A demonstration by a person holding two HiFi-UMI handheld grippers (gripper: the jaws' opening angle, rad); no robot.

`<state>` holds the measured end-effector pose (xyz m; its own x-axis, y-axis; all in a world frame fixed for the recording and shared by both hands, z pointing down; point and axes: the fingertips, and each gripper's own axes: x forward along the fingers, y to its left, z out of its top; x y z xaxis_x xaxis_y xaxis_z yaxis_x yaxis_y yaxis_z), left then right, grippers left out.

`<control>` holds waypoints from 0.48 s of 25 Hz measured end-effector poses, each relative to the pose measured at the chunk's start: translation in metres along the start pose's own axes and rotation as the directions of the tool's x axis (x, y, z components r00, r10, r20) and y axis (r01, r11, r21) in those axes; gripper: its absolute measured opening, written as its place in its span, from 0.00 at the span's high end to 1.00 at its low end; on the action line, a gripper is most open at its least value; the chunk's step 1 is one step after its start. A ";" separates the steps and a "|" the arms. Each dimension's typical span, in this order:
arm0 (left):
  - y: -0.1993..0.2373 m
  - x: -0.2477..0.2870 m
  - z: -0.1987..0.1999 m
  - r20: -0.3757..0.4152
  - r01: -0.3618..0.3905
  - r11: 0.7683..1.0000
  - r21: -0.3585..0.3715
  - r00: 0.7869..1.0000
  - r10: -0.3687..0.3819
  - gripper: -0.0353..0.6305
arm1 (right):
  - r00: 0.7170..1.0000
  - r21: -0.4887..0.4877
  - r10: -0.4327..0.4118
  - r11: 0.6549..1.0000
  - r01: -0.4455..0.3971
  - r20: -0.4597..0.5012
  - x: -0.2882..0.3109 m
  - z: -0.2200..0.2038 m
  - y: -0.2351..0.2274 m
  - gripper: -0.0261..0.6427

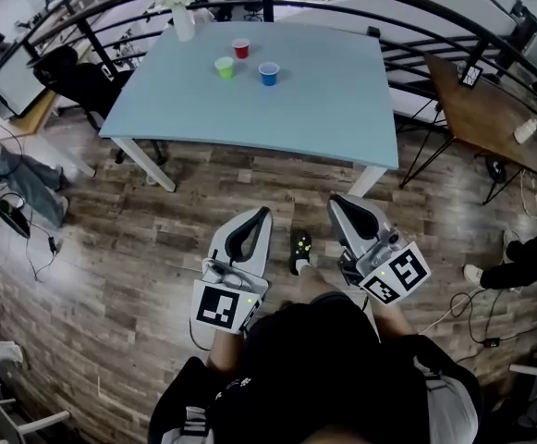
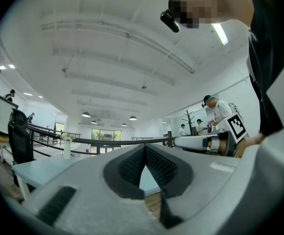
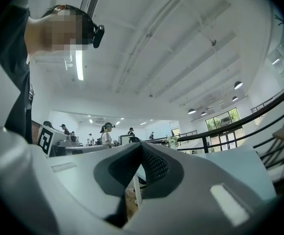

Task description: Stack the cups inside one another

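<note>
White left tongs (image 1: 261, 214) and right tongs (image 1: 338, 202), closed and empty, side by side, level, short of the table (image 1: 333, 100).

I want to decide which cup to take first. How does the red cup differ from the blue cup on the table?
Colour: the red cup is red and the blue cup is blue.
Place: the red cup stands farther back on the table, while the blue cup stands nearer the front and more to the right.
Shared: both stand upright with the mouth up, apart from each other, and look alike in shape and size.
</note>
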<state>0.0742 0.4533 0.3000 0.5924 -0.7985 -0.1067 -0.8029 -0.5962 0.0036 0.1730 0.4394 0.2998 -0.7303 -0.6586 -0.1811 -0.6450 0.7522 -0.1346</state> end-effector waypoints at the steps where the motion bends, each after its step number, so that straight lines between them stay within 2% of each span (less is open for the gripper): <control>1: 0.003 0.003 -0.001 -0.003 -0.003 1.000 0.008 1.000 0.003 0.97 | 1.000 0.001 0.002 1.000 -0.002 0.006 0.004 0.001 -0.004 0.95; 12: 0.055 0.039 -0.015 -0.052 -0.067 0.998 0.016 0.996 0.068 0.97 | 0.999 0.034 0.040 0.999 -0.040 -0.017 0.058 -0.016 -0.052 0.95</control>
<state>0.0544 0.3880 0.3108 0.5393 -0.8404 -0.0541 -0.8418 -0.5398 -0.0054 0.1604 0.3622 0.3117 -0.7596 -0.6278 -0.1696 -0.6073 0.7781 -0.1605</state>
